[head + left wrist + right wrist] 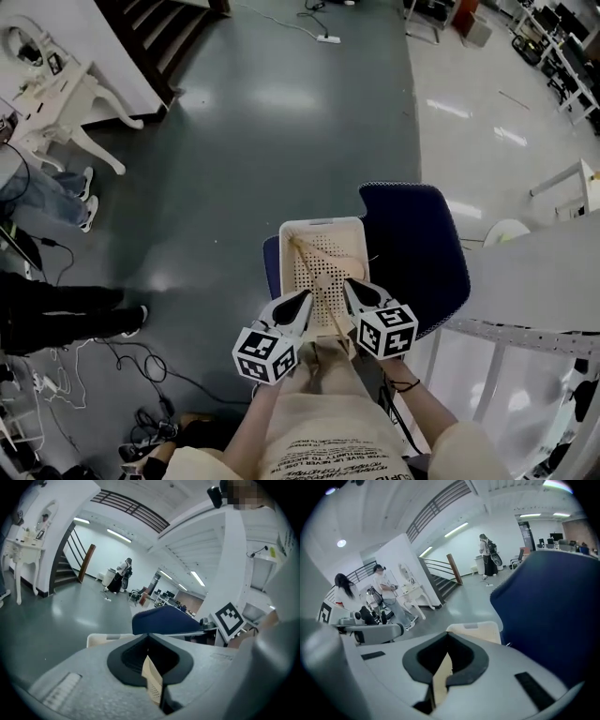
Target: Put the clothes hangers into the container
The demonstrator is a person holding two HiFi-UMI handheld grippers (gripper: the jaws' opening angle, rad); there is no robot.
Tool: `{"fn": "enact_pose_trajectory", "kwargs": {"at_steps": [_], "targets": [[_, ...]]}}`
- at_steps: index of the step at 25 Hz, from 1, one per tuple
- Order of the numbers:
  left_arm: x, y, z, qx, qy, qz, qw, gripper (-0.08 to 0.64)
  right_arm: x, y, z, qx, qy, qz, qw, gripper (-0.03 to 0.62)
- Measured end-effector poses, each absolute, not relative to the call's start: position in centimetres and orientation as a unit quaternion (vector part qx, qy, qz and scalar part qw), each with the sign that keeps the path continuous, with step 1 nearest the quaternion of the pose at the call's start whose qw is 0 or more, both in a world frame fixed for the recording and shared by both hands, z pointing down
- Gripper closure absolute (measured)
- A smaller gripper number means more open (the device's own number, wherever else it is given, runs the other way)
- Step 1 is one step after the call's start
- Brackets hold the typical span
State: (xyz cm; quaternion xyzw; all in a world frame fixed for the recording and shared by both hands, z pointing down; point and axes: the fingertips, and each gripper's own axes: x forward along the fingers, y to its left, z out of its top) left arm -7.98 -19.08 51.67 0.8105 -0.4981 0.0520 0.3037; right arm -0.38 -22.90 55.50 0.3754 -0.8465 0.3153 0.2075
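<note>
**Both grippers at the basket's near edge**

Cream basket (323, 228) w/ holes sits on a blue chair (422, 234). Wires (141, 366) lie on the floor to the left. Wood hangers (309, 270) lie in the basket, their low ends hidden by the grippers. Left gripper (304, 298) & right gripper (353, 289) point forward side by side, both w/ jaws pressed together.

Shows a glossy dark grey floor (234, 141) mirroring ceiling strip lights (117, 535); sets a white ornate dressing table (56, 103) beside a dark staircase (159, 28) at upper left, loose cables (122, 361) at lower left, a blue chair (422, 244) near the middle, a white table (553, 272) to its right; closes off the room with white walls (393, 559)
</note>
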Motion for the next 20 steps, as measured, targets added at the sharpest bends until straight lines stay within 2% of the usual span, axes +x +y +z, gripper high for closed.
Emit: {"fn": "enact_pose_trajectory", "kwargs": {"at_steps": [13,20], "targets": [[-10.6,-19.4,40.2,0.826,-0.537,0.013,0.17,0.537,-0.9,-23.7,41.4,0.345,-0.913,0.206,0.072,0.589],[-12.4,-20.0,35.4,0.82,-0.561,-0.006,0.112,0.537,-0.6,-24.4,35.8,0.339,-0.93,0.138,0.027,0.589]]}}
